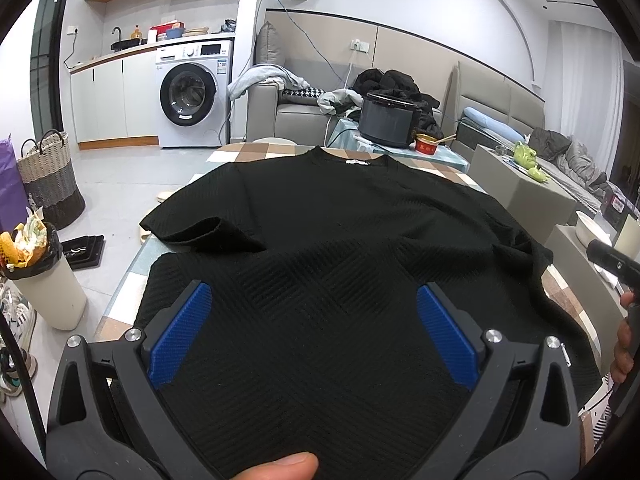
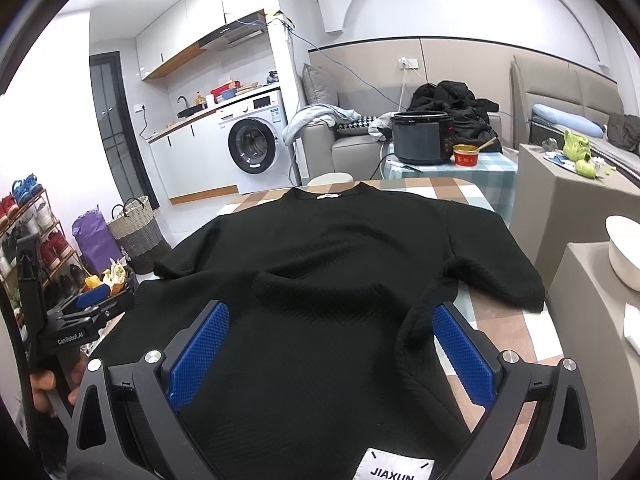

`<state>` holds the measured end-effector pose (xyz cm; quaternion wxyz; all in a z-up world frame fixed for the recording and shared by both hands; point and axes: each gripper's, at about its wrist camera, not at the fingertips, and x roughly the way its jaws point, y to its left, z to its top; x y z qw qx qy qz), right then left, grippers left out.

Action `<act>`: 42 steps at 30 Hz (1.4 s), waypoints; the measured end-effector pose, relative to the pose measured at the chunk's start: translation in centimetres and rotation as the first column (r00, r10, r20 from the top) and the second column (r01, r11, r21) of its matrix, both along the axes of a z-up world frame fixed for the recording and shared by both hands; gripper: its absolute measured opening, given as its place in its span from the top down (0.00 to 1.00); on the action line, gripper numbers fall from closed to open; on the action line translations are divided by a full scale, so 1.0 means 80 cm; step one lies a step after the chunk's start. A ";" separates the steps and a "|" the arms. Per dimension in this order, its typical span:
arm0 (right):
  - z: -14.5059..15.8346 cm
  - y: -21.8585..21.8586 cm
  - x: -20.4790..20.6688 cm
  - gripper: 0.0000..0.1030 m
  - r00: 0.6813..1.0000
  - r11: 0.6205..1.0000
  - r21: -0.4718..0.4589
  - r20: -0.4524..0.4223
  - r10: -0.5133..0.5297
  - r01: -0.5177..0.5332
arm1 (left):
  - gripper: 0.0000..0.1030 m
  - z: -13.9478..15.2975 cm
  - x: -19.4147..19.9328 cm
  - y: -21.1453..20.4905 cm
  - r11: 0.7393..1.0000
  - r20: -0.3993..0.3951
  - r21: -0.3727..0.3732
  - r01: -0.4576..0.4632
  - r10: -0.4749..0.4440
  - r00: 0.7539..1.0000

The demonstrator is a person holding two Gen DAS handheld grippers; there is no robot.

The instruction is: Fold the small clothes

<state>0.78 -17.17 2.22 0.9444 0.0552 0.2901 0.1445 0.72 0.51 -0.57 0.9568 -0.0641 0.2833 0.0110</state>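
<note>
Left wrist view: the black T-shirt lies spread on the checked table, collar away; the left hand-held gripper hovers above its lower body, fingers spread wide, empty. Right wrist view: the right hand-held gripper likewise gapes over the hem; the ribbed knit looks soft, light, limp; best pinched at hem corners or sleeve edges.
</note>
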 end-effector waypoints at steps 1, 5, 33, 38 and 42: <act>-0.001 -0.003 0.003 0.00 1.000 1.000 0.000 -0.002 -0.008 0.008 | 0.01 -0.002 0.003 0.001 1.000 -0.006 0.003 0.000 0.000 1.000; -0.003 -0.011 0.011 0.00 0.999 0.999 0.006 -0.015 -0.033 0.034 | 0.01 -0.003 0.008 0.003 1.000 -0.011 0.002 0.000 0.000 1.000; -0.049 -0.141 0.105 0.11 0.903 0.884 0.267 -0.309 -0.299 0.384 | 0.01 0.018 0.116 0.046 0.999 -0.050 -0.018 -0.030 0.030 0.998; -0.090 -0.193 0.129 0.23 0.830 0.758 0.410 -0.469 -0.302 0.508 | 0.01 0.011 0.137 0.053 0.998 -0.062 -0.038 -0.040 0.037 0.997; -0.116 -0.225 0.143 0.25 0.783 0.662 0.472 -0.545 -0.300 0.582 | 0.01 0.002 0.149 0.057 0.998 -0.075 -0.047 -0.052 0.048 0.996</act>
